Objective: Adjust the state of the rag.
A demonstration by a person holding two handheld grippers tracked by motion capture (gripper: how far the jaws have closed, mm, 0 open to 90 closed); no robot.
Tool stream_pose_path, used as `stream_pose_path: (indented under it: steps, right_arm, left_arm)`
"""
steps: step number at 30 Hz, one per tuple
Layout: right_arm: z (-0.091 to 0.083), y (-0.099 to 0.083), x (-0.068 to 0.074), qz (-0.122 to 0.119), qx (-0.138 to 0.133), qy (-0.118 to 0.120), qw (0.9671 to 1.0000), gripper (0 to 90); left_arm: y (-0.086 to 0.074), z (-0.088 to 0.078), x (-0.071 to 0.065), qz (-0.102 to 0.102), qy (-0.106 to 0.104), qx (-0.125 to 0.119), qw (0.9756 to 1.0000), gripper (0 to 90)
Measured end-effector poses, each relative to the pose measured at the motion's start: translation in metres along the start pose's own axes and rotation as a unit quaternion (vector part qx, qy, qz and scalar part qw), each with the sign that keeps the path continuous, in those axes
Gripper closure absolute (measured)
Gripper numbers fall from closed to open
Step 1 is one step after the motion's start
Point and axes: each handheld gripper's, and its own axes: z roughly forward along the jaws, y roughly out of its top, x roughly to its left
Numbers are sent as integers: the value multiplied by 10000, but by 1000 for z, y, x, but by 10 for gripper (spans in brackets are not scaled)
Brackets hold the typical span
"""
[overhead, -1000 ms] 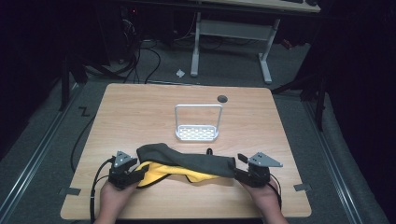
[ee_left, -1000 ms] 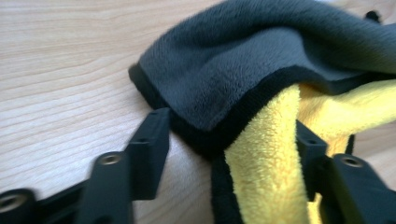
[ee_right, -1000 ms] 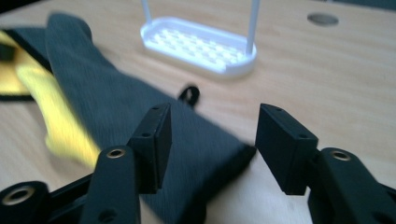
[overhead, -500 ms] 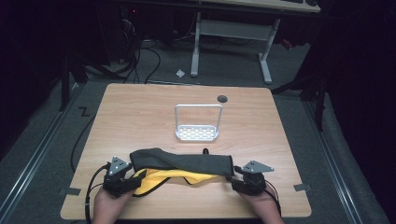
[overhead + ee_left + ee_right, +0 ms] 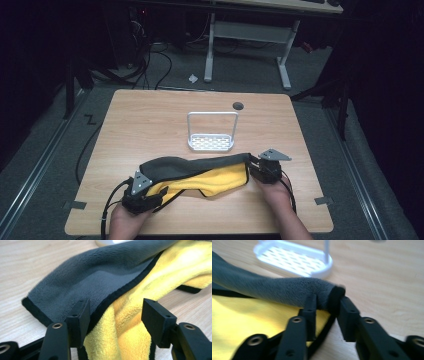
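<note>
While the right tool [image 5: 325, 305] has just been closing and now pinches the cloth's [image 5: 200, 172] bunched grey corner at lower right of the high view, the left tool [image 5: 113, 315] at lower left stands released astride its yellow fold, with the cloth stretched across the desk [image 5: 150, 115] below the white rack [image 5: 211, 142].

Dim room, grey floor [image 5: 60, 130], white desk frame [image 5: 247, 37]

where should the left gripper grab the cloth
Take the cloth at its near left corner, where the black-edged grey layer lies over the yellow one. Come in low and level from the person's side: the left gripper already has that bunched fold between its open jaws, so closing should catch both layers.
</note>
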Motion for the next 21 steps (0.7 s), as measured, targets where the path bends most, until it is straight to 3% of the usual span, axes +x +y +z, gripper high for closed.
stream_pose_path:
  steps: [3,7,11,13,16,19,21]
  right_arm:
    - [1,-3,-8,107,28,-70,9999,538]
    - [-27,-6,-9,199,-315,-106,9992,508]
    - [-49,-15,4,25,-405,147,9991,513]
    - [-50,-20,12,-82,-301,182,9993,513]
    - [-44,-30,23,-175,6,336,9993,496]
    - [-36,-34,31,-263,239,454,9983,461]
    - [-31,-35,37,-367,329,516,9975,451]
  left_arm:
    - [0,-9,0,-27,-9,-182,9998,412]
    - [-1,-16,-4,-64,-215,-253,9994,470]
    - [-4,-11,-14,106,-423,-46,9990,495]
    - [-6,-3,-19,207,-514,177,9983,482]
    - [-13,13,-23,402,-364,616,9966,460]
    - [-15,18,-24,489,-342,577,9965,461]
    - [-15,18,-23,478,-290,507,9971,534]
